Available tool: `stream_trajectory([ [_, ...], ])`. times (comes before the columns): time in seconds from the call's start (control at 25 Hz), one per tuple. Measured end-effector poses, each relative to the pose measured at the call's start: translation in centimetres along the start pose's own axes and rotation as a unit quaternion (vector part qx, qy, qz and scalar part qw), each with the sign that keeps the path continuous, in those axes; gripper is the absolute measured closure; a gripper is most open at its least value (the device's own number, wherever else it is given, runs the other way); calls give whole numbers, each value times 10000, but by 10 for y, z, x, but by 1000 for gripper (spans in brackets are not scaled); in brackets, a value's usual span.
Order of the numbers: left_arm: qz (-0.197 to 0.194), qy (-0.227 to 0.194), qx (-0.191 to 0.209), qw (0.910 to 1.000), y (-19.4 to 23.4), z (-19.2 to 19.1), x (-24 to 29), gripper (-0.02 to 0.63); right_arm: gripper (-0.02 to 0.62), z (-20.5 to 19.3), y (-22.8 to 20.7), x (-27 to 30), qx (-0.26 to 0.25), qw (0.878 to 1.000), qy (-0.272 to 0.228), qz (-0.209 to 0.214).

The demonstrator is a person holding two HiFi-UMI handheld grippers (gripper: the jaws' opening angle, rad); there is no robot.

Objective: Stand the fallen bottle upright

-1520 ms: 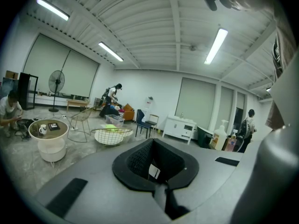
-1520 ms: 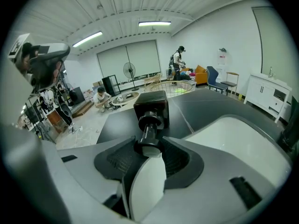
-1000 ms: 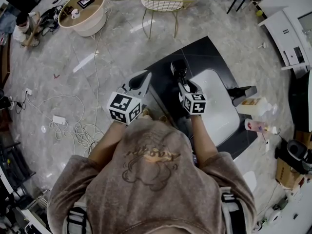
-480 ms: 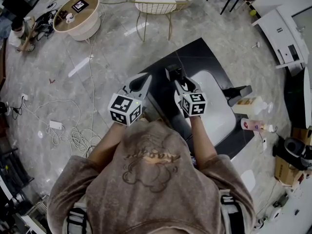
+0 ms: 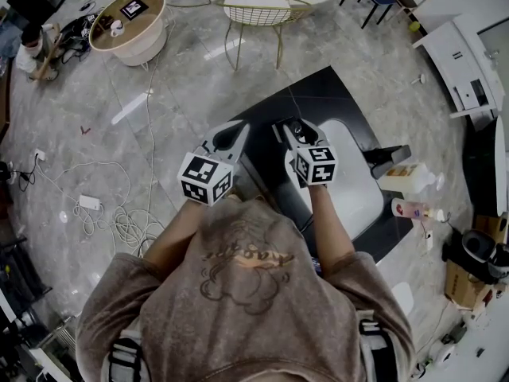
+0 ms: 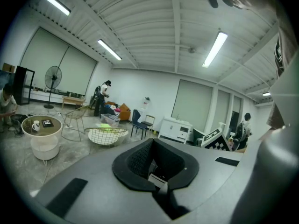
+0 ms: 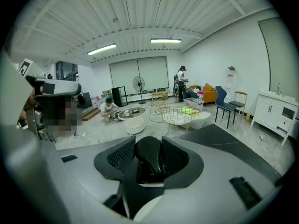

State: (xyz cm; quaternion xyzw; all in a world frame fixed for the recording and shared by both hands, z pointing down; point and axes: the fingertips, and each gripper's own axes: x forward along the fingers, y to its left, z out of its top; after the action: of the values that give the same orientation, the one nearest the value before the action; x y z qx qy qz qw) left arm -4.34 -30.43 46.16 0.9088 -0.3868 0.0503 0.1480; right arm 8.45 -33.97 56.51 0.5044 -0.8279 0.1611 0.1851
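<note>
A glossy black bottle sits between the pads of my right gripper, which is shut on it. In the head view the bottle shows as a dark shape at the tip of the right gripper, held above the black table near the white mat. Most of the bottle is hidden by the jaws, so I cannot tell its tilt. My left gripper hovers at the table's left edge, its jaws together with nothing in them. In the left gripper view, the left gripper points out over the room.
A white pump bottle, a pink bottle and a black object lie at the table's right end. A wire chair and a round side table stand beyond it. Cables trail on the floor at the left.
My right gripper has risen a little and turned slightly, keeping the black bottle in its jaws. The left gripper has stayed where it was.
</note>
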Motion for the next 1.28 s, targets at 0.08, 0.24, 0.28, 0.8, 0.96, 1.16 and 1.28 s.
stream_trajectory([
  [0.08, 29, 1, -6, 10000, 3, 0, -1, 588, 420, 1, 0, 4, -20, 10000, 16, 8],
  [0.24, 84, 4, -32, 10000, 10, -1, -5, 588, 420, 2, 1, 9, 35, 10000, 15, 17],
  [0.28, 92, 7, -38, 10000, 11, -1, -5, 588, 420, 2, 0, 10, 43, 10000, 9, 28],
  [0.8, -8, 84, -80, 9999, 7, -2, 1, 588, 416, 17, -1, 4, -99, 9996, -255, 81],
  [0.96, -73, 90, -86, 9999, 5, -1, 3, 588, 440, 37, 3, -8, -17, 9985, -536, 98],
  [1.16, -285, 131, -56, 9995, -5, 1, 13, 588, 449, 57, 9, -36, -3, 9964, -841, 138],
  [1.28, -458, 143, -34, 9988, -14, 2, 20, 588, 448, 62, 10, -58, 33, 9949, -1006, 56],
])
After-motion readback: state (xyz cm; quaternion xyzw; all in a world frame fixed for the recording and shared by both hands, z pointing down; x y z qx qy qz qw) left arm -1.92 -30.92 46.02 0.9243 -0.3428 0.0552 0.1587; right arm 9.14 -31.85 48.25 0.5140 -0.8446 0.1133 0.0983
